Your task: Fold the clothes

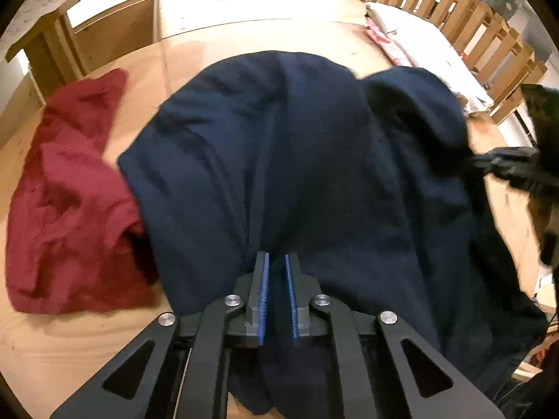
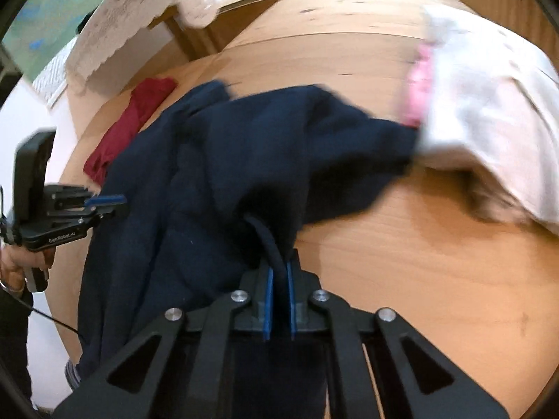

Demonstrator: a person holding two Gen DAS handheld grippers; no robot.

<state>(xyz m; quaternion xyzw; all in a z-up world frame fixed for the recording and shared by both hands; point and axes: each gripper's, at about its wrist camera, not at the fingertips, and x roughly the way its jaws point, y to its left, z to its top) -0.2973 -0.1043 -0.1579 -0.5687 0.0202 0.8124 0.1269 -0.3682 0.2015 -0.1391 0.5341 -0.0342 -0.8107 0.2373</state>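
A dark navy garment (image 1: 279, 139) lies rumpled across the wooden table (image 1: 70, 342). My left gripper (image 1: 277, 260) is shut on its near edge, with navy cloth pinched between the blue pads. In the right wrist view the same navy garment (image 2: 262, 146) bunches up toward my right gripper (image 2: 278, 266), which is shut on a rolled hem of it. The right gripper (image 1: 480, 162) shows blurred at the garment's right edge in the left wrist view. The left gripper (image 2: 120, 206) appears at the garment's left side in the right wrist view, held by a hand (image 2: 12, 269).
A red garment (image 1: 70, 209) lies crumpled left of the navy one, partly under it. Folded white and pink clothes (image 2: 489, 104) sit at the far right of the table (image 2: 419, 262). A wooden slat railing (image 1: 471, 17) runs behind them. A wooden cabinet (image 1: 104, 35) stands at the far left.
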